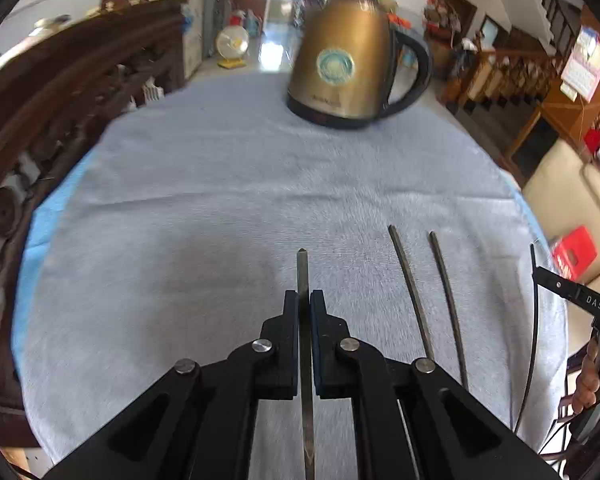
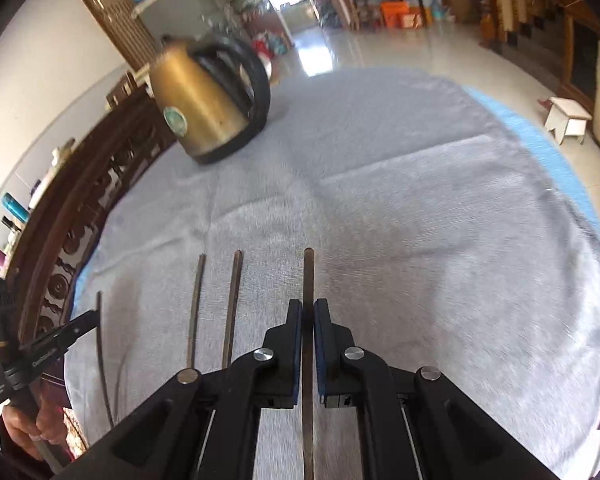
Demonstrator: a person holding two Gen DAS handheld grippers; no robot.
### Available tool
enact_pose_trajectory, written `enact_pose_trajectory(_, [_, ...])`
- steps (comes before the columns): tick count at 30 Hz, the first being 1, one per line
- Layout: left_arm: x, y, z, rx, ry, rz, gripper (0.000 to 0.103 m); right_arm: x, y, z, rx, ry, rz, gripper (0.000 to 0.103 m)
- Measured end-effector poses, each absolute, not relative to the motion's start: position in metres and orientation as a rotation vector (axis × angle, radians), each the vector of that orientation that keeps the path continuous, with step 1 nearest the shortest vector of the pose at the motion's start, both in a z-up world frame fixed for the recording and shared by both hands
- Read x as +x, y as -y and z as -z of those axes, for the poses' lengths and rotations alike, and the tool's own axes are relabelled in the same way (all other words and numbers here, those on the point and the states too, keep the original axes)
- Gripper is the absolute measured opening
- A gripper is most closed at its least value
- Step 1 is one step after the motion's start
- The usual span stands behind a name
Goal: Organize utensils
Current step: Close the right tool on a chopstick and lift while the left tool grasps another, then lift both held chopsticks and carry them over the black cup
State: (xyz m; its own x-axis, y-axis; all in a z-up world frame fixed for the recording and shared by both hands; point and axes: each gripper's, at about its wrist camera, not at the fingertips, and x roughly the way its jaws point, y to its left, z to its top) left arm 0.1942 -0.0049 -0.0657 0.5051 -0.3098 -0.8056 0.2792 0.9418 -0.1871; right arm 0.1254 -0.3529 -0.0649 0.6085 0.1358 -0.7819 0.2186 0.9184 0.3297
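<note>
Left wrist view: a long, thin dark metal chopstick point(image 1: 303, 276) runs along the middle of the left gripper point(image 1: 304, 300), whose pads are clenched on it; its tip sticks out beyond them, above the pale grey cloth point(image 1: 240, 184).
Right wrist view: a second dark metal chopstick point(image 2: 309, 276) is pinched the same way in the right gripper point(image 2: 308, 308), tip forward over the cloth.
Loose pair: two more thin dark chopsticks point(image 1: 410, 280) lie side by side on the cloth between the two grippers, nearly parallel, not touching.
Surroundings: a brass-coloured electric kettle with a black handle point(image 1: 348, 60) stands at the far end of the cloth, well apart from the sticks; a carved dark wooden rail point(image 1: 60, 92) runs along the left edge.
Step in hand: each gripper carries one stick, probably to be set with the loose pair.
Next move: lower each stick flat, parallel and tips level with the pair, then release without rolling them.
</note>
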Motion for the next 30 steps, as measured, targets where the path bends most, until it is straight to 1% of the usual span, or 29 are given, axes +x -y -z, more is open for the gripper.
enact_pose_trajectory(5, [0.155,-0.021,0.037,-0.060,-0.872,0.314,0.005,0.082,0.348,0.040,0.410,-0.812,0.068,0.006])
enact_pose_trajectory(17, [0.051,-0.044,-0.013,-0.081,-0.639,0.301,0.005,-0.021,0.328,-0.015,0.362,-0.563,0.100,0.006])
enact_pose_trajectory(23, [0.013,-0.047,-0.032,-0.094,-0.586,0.330,0.005,-0.062,0.318,-0.038,0.344,-0.463,0.095,0.006])
enact_pose_trajectory(30, [-0.014,-0.050,-0.058,-0.111,-0.513,0.357,0.005,-0.093,0.307,-0.068,0.347,-0.342,0.082,0.006])
